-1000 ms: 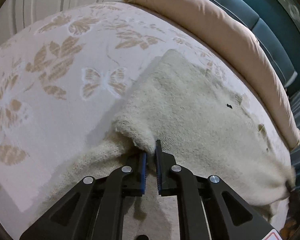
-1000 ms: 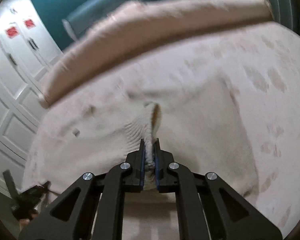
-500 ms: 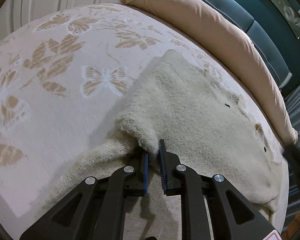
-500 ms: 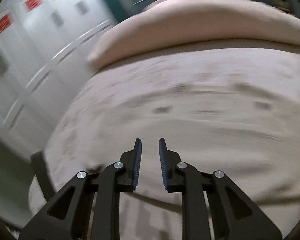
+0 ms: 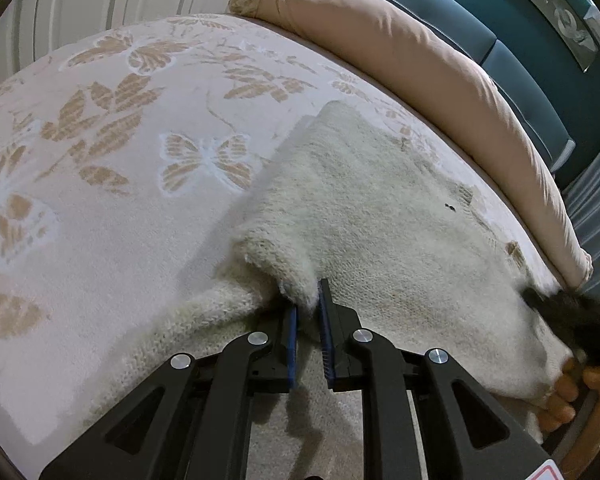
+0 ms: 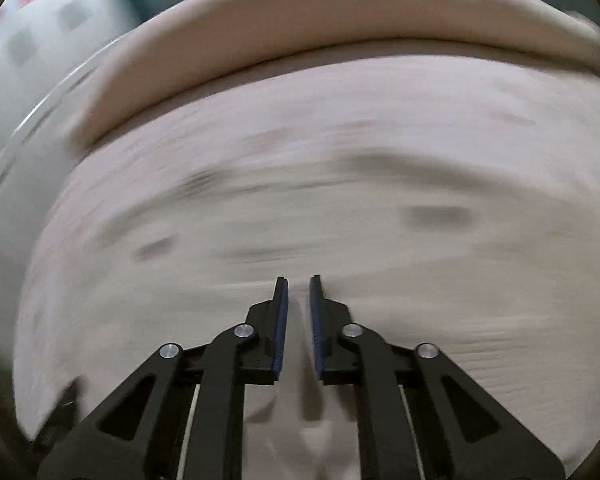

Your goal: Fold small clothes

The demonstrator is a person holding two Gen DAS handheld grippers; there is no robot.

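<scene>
Left tongs (image 5: 308,300) nip a fold of the cream knit garment (image 5: 380,232) on the bed; right tongs (image 6: 299,294) hang parted and empty.

In the left wrist view the garment lies spread over the butterfly-patterned bedspread (image 5: 112,184), ahead of and to the right of the left tongs, whose blue-lined jaws stand a narrow gap apart with a raised, folded-over corner of the knit between them. Beyond the garment a long peach bolster (image 5: 420,64) runs along the far edge of the bed, with a teal padded headboard (image 5: 520,60) behind it. The right wrist view is heavily blurred: the right tongs' jaws are slightly apart with nothing between them, over pale fabric, the bolster (image 6: 320,28) lying across the far side.
</scene>
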